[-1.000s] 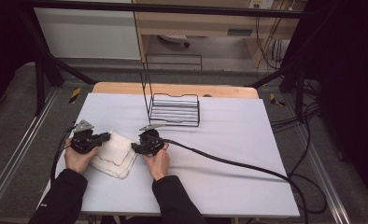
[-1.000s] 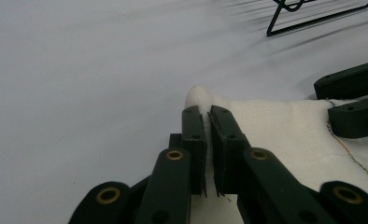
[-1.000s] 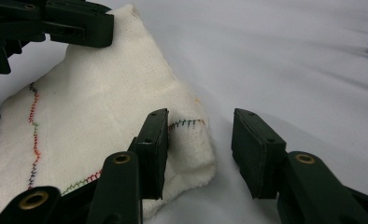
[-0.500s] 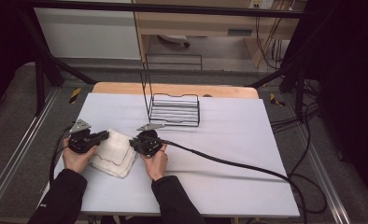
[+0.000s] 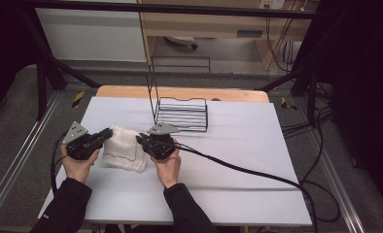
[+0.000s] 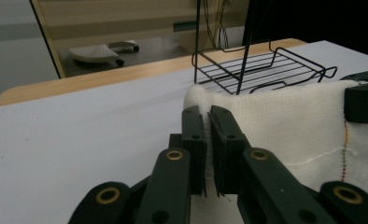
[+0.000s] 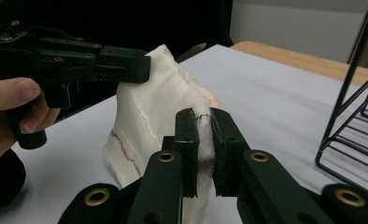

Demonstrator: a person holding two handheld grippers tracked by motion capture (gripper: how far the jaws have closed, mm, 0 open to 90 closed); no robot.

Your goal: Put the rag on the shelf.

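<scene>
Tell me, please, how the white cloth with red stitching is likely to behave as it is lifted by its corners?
The white cloth with red stitching probably stays floppy: it sags between the left tongs and right tongs. It looks light, and its coarse weave seems unlikely to slip.

**Cloth between two tools, rack behind**

A cloth is hanging near the front left of the surface, its lower part lying on it. The left tool is sitting at the cloth's left edge and the right tool at its right edge, so the cloth is stretching between them. Each hand is coming in from the near edge behind its tool. A wire rack is standing behind the right tool, toward the far middle of the surface, near the cloth but apart from it. A cable is trailing from the right tool across the surface toward the near right corner.
</scene>
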